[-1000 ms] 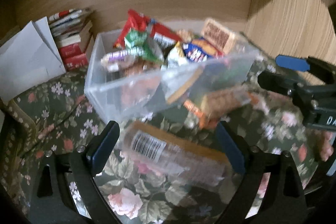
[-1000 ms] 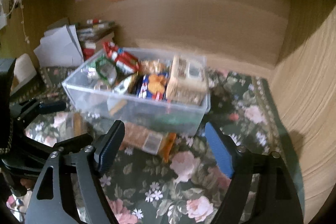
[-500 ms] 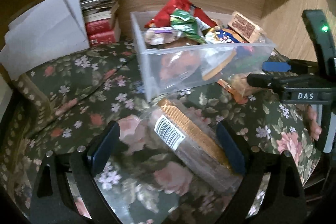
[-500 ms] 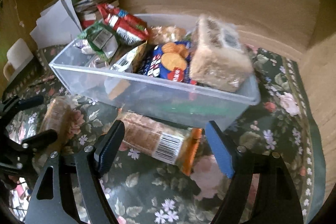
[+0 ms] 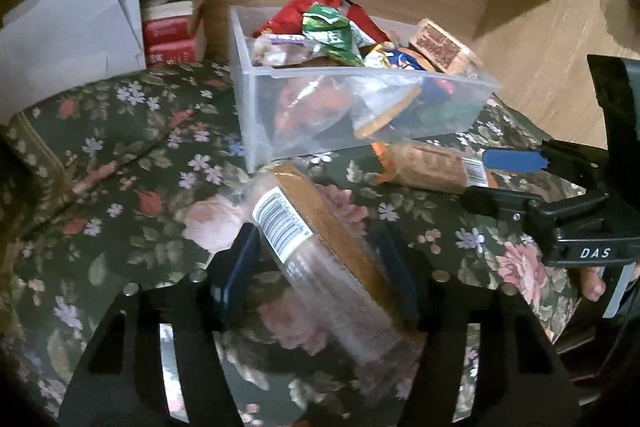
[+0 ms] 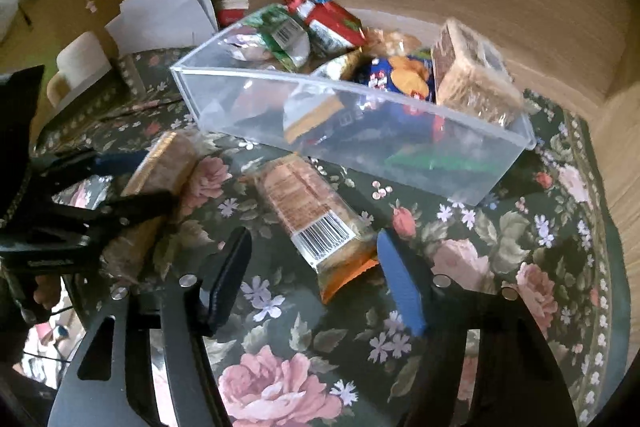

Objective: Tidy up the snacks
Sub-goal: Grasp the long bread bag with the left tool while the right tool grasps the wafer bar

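One clear bin (image 6: 400, 147), heaped with snacks. Two cracker packs before bin: first (image 5: 320, 251) between left gripper (image 5: 320, 267) fingers, maybe clamped, cannot tell; second (image 6: 316, 215) between spread right gripper (image 6: 316, 275) fingers, untouched.

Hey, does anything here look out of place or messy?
Yes. Two clear-wrapped cracker packs lie loose on the floral cloth, outside the clear plastic bin: one between the left gripper fingers, one with an orange end before the right gripper. The bin is heaped above its rim.
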Demonstrator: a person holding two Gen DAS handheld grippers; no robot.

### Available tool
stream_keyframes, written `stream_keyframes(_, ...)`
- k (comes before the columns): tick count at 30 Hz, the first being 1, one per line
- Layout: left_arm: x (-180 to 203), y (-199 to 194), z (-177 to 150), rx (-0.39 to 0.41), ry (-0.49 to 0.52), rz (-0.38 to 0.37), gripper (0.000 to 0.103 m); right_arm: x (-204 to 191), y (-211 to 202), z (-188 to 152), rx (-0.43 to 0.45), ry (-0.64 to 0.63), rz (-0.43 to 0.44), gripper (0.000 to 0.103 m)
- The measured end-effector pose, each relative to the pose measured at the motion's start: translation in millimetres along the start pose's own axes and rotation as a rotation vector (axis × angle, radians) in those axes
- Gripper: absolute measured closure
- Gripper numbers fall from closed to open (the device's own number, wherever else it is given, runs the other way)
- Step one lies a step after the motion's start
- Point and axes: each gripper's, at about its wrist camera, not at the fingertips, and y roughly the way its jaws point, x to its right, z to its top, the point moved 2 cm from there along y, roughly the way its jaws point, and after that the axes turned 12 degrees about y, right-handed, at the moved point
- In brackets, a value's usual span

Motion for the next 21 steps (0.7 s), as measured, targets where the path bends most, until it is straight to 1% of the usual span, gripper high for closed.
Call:
stream_keyframes(3, 4, 3, 1, 0.008, 0.002, -0.003, 0.043, -2, 0, 5, 0.027, -0.018, -0.022, 0.041)
stream_keyframes(5, 7, 5, 1, 0.009, 0.005, -0.023, 0.046, -4, 8, 11, 0.020, -0.028, -0.039, 0.041)
stream_keyframes(7, 13, 11, 2, 0.000, 0.009, -0.057, 0.051, -5, 19, 15, 0.005, -0.032, -0.045, 0.041)
stream_keyframes(10, 20, 15, 3, 0.001, 0.039, -0.040, 0.051, -9, 35, 18, -0.027, -0.032, -0.044, 0.041)
stream_keyframes(11, 22, 17, 4, 0.001, 0.043, -0.037, 0.051, -10, 39, 17, -0.037, -0.033, -0.047, 0.044)
stream_keyframes(12, 23, 18, 3, 0.001, 0.045, -0.037, 0.051, -13, 40, 16, -0.042, -0.039, -0.044, 0.056)
stream_keyframes(13, 24, 18, 3, 0.003, 0.048, -0.036, 0.052, -14, 40, 15, -0.042, -0.045, -0.043, 0.060)
stream_keyframes(14, 24, 18, 3, 0.004, 0.049, -0.036, 0.054, -15, 39, 15, -0.037, -0.047, -0.041, 0.068)
stream_keyframes(15, 23, 18, 4, 0.004, 0.049, -0.036, 0.057, -16, 37, 14, -0.034, -0.045, -0.037, 0.070)
stream_keyframes(16, 24, 18, 4, 0.004, 0.051, -0.033, 0.064, -16, 34, 12, -0.025, -0.040, -0.036, 0.070)
stream_keyframes(17, 23, 18, 4, 0.004, 0.052, -0.031, 0.067, -15, 31, 10, -0.015, -0.037, -0.038, 0.070)
stream_keyframes(21, 19, 13, 4, 0.001, 0.037, -0.037, 0.068, -10, 13, 3, 0.041, -0.021, -0.047, 0.070)
